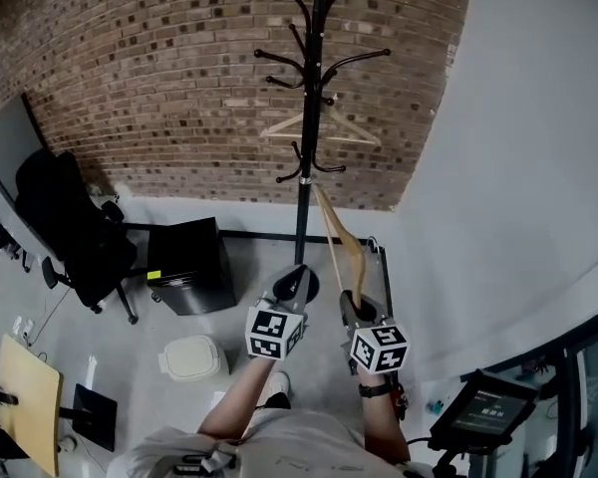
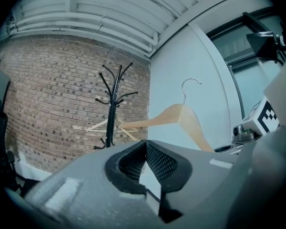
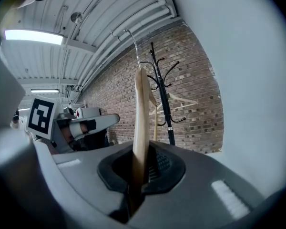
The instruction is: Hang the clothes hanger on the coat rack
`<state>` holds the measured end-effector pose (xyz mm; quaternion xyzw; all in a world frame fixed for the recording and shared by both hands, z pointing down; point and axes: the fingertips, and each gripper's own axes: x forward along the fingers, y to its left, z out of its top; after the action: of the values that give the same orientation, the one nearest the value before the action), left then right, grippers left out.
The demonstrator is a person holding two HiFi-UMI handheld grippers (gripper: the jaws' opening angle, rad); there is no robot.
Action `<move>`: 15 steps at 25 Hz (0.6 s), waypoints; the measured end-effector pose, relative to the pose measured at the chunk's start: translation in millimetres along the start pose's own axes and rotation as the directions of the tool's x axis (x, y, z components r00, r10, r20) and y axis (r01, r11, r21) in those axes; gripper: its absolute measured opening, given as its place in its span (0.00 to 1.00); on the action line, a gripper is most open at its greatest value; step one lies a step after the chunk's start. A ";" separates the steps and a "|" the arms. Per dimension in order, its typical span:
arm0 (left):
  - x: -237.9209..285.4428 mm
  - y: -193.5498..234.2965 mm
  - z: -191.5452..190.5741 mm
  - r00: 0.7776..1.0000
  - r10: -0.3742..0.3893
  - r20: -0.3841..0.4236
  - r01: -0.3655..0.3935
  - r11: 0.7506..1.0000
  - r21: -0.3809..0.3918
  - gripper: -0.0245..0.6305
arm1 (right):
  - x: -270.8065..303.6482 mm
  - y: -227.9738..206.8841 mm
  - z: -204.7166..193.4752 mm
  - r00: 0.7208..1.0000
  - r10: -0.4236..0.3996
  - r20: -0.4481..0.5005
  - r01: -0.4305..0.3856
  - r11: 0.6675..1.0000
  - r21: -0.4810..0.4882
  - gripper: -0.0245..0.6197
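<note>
Half done at best, going by the layout: carrying the clothes hanger [image 1: 344, 247] in the air, not yet hooking it over the coat rack [image 1: 302, 197]. Keeping the left tool [image 1: 296, 280] pinched together on nothing, just left of the load. Clamping the right tool [image 1: 355, 304] tight on one wooden arm, standing the hanger upright with its hook topmost, well short of the rack's prongs and of a second hanger [image 1: 359, 132] dangling there.

We see our right gripper [image 3: 142, 168] clamped on the wooden hanger [image 3: 141, 113], which stands edge-on with its hook up. The far black coat rack [image 3: 163, 99] stands before the brick wall [image 3: 200, 113], and the left gripper [image 3: 93, 123] is at left.
</note>
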<state>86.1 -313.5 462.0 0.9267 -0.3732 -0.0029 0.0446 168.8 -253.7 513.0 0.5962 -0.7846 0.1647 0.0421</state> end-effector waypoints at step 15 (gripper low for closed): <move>85.7 116.0 46.0 0.997 -0.016 0.074 0.021 0.997 -0.072 0.04 | 119.7 -5.4 41.8 0.996 0.088 -0.008 -0.088 0.992 -0.087 0.05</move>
<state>66.0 -459.8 428.4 0.9272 -0.3655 -0.0507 0.0645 145.1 -378.2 506.2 0.5582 -0.8166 0.1333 0.0626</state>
